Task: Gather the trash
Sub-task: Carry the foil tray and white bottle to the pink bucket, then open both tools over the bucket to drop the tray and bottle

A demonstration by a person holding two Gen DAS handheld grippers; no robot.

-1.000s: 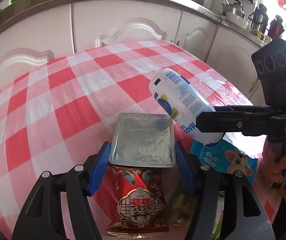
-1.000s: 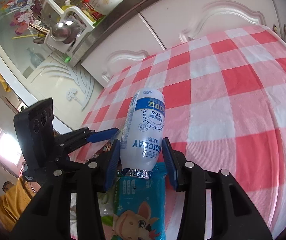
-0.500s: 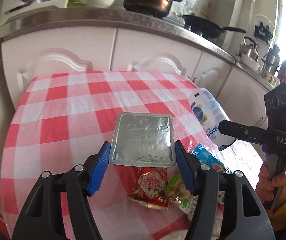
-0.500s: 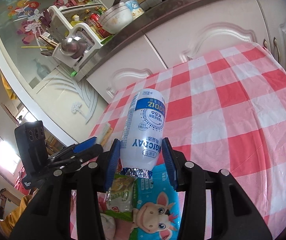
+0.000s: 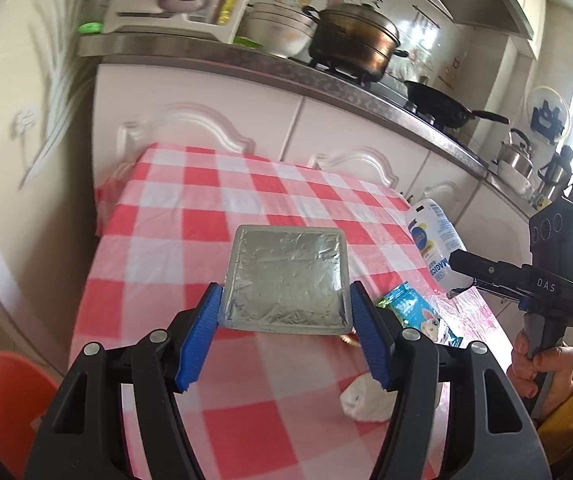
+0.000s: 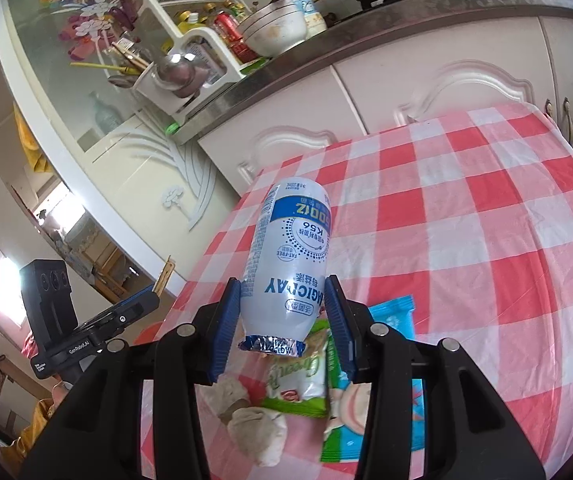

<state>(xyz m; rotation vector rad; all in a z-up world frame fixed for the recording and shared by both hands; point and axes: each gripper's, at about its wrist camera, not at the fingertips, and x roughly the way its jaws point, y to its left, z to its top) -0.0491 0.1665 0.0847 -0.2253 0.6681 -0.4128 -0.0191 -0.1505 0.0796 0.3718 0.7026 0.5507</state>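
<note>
My left gripper (image 5: pixel 284 320) is shut on a square foil-lidded tray (image 5: pixel 286 280), held flat above the red-and-white checked table (image 5: pixel 190 224). My right gripper (image 6: pixel 284 320) is shut on a white yogurt bottle (image 6: pixel 290 256), its foil cap end toward the camera; the same bottle (image 5: pixel 436 240) and gripper show at the right of the left wrist view. On the cloth under them lie a blue cartoon wrapper (image 6: pixel 390 396), a green snack packet (image 6: pixel 300 376) and crumpled tissues (image 6: pixel 254 424). In the left wrist view, the blue wrapper (image 5: pixel 414 314) and one tissue (image 5: pixel 366 400) show.
White cabinets (image 5: pixel 214 116) under a steel counter with a pot (image 5: pixel 352 46) and a wok (image 5: pixel 442 110) stand behind the table. An orange-red container (image 5: pixel 4 400) sits low at the left, off the table's edge. A hand (image 5: pixel 526 368) grips the right tool's handle.
Both grippers have risen from the table with their loads. The left one pulled back and left, so the red packet below it has gone from view and the table's left edge shows.
</note>
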